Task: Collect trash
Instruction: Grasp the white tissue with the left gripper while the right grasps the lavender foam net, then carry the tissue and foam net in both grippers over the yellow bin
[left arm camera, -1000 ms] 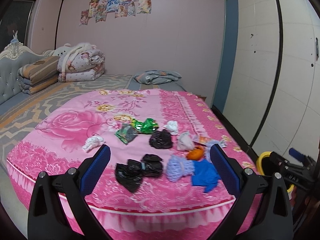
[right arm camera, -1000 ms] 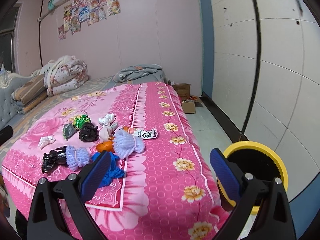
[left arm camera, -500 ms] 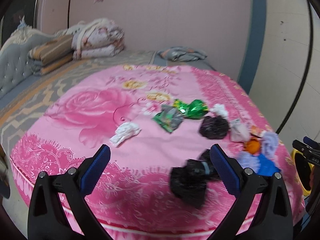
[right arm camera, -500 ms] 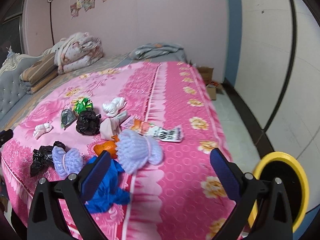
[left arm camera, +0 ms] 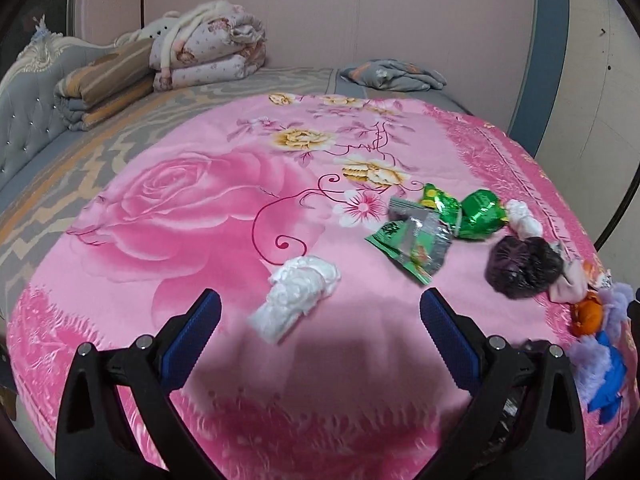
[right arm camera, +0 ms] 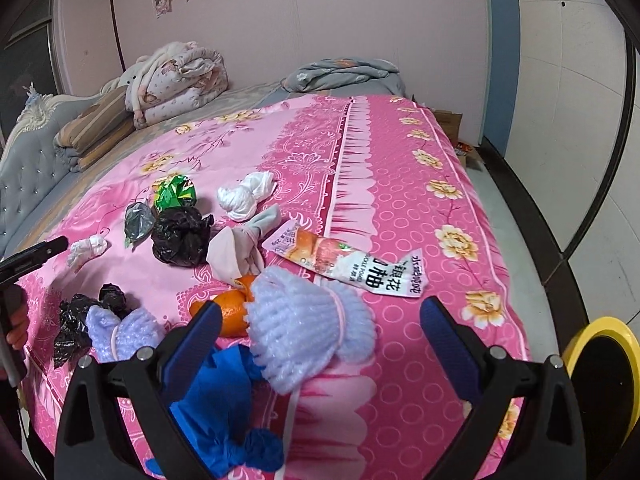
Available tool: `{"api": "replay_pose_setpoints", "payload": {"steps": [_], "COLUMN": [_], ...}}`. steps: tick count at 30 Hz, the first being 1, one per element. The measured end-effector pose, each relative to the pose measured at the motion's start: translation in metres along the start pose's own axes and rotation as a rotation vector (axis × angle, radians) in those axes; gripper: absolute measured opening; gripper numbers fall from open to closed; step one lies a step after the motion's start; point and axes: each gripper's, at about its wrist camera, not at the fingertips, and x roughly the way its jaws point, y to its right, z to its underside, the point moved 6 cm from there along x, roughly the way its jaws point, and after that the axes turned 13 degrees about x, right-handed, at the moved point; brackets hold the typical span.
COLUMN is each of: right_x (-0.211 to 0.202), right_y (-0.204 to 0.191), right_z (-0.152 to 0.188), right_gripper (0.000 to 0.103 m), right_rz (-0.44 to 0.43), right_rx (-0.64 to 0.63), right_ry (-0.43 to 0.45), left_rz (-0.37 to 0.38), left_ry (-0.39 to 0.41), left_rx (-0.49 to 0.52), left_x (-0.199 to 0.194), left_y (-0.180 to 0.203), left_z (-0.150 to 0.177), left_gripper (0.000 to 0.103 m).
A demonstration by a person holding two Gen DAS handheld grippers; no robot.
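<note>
Collection barely begun: both the left gripper and right gripper gape wide and empty above the pink floral bedspread; crumpled white tissue wad, lilac foam fruit net and other litter lie uncollected, yellow-rimmed bin waiting at right.

Left gripper has closed in over the white wad; right gripper seemingly nears the purple foam net.

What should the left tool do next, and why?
Probably ease forward and down onto the white crumpled wad. The left tool is open and empty, and the wad lies just ahead between its fingers on the pink bedspread, the nearest trash.
</note>
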Motion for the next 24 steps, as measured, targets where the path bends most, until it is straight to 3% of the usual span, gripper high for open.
{"api": "replay_pose_setpoints", "payload": {"steps": [8,10,12,13,16,24], "right_x": [0.018,0.023,0.027,0.030,0.034,0.028], "right_y": [0.010,0.012,0.015,0.015,0.016,0.016], "right_z": [-0.002,0.000,0.002,0.003,0.004,0.004], "right_gripper": [0.094,0.087,0.076,0.073,0.064,0.053], "right_rz": [-0.031,-0.031,-0.030,-0.033,-0.037,-0.042], "right_rx": [0.051,0.059,0.067,0.070,0.071,0.066], "right_ry": [-0.026,-0.034,-0.044,-0.052,-0.057,-0.059], "left_rz": [0.051,0.078,0.088,0.092,0.093,0.099], "left_ry": [-0.033,-0.060,-0.084,-0.091,-0.096,-0.065], "left_rx": [0.024,0.022,0.028,0.038,0.058,0.008], "left_x": [0.040,0.054,0.063,0.066,0.070,0.063], "left_y": [0.001,0.004,0.007,0.010,0.014,0.006], "left_z": [-0.004,-0.001,0.002,0.004,0.007,0.004], "left_gripper": [0.094,0.076,0.064,0.050,0.031,0.025]}}
